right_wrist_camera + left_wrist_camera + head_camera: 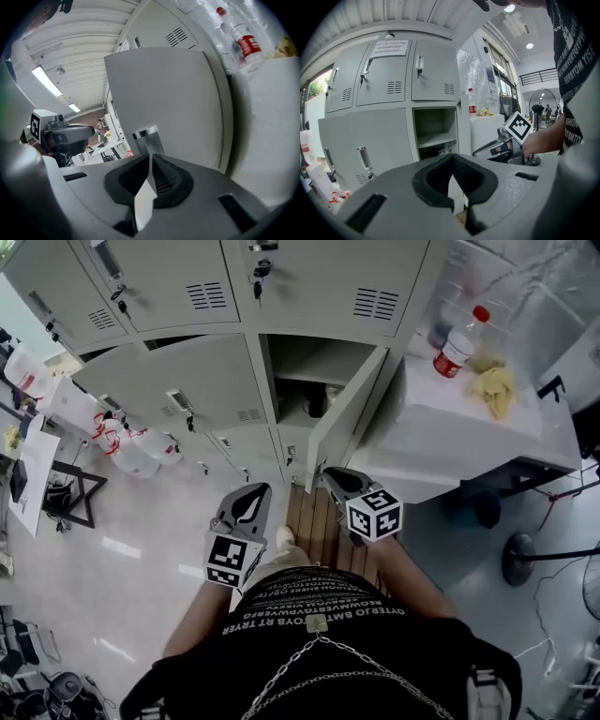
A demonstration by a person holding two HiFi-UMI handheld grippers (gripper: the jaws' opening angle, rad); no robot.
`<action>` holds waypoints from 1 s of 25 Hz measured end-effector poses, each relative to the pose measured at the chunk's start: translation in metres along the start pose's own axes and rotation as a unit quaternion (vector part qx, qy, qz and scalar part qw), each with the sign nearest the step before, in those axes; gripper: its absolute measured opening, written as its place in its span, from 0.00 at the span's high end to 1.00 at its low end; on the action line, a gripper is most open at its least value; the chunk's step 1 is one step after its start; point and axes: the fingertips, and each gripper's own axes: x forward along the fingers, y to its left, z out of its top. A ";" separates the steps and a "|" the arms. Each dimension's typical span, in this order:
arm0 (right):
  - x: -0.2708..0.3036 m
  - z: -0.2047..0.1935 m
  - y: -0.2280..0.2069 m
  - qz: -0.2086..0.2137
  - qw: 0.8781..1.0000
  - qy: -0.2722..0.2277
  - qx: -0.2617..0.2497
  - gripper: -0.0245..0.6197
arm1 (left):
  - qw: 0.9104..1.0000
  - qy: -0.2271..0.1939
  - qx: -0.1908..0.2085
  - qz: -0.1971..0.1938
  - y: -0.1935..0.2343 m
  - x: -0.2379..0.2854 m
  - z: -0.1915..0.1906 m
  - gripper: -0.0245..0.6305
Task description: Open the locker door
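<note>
The grey locker door stands swung open towards me, and the compartment behind it shows a shelf and dark items. In the right gripper view the door's outer face fills the frame, with its chrome handle just beyond the jaw tips. My right gripper is shut with nothing between its jaws, low by the door's free edge. To its left, my left gripper is shut too and empty. It points at the open compartment, apart from the lockers.
A white cabinet right of the door carries a red-capped bottle and a yellow cloth. Closed lockers with keys surround the open one. White bags lie at left. A fan base stands at right.
</note>
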 end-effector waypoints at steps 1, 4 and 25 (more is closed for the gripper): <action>-0.009 -0.001 -0.010 -0.012 1.000 -0.006 0.009 0.93 | 1.000 0.003 0.005 -0.005 -0.006 0.000 0.000 0.96; -0.037 -0.001 -0.034 -0.039 0.999 -0.025 0.023 0.93 | 1.000 -0.004 0.012 -0.012 -0.017 0.001 0.006 0.96; -0.017 0.005 -0.010 -0.082 0.995 -0.012 -0.057 0.47 | 1.000 -0.001 0.015 -0.015 -0.044 -0.013 -0.003 0.96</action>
